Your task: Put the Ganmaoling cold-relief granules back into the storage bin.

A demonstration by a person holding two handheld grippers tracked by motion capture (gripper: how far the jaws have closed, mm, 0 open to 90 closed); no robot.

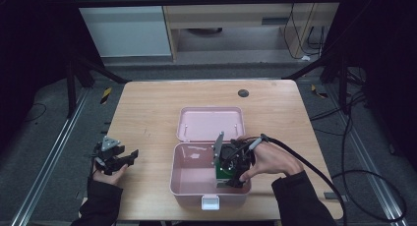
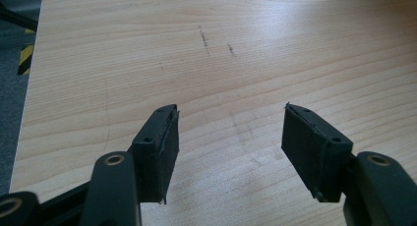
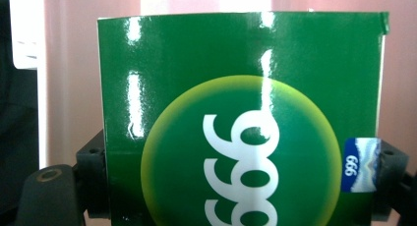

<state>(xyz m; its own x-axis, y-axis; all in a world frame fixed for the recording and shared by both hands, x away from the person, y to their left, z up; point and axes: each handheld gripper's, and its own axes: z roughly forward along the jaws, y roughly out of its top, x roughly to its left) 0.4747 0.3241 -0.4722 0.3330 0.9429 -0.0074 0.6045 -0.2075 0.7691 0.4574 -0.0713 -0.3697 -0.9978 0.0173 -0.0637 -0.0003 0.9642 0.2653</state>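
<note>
wooden table (image 1: 147,113) fills my high view, with a pink box (image 1: 187,184) open on it, lid laid back. my right gripper (image 1: 235,179) is down inside the box, jaws clamped on a green carton (image 3: 236,113) marked 999, which sits between them with pink wall behind. my left gripper (image 2: 228,152) rests near the table's left edge, jaws spread apart over bare wood.

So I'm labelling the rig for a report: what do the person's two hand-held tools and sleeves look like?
Both tools are black. The left tool carries a grey three-cornered plate and has flat rectangular black pads. The right tool trails a thick black cable. Both sleeves are dark.
</note>
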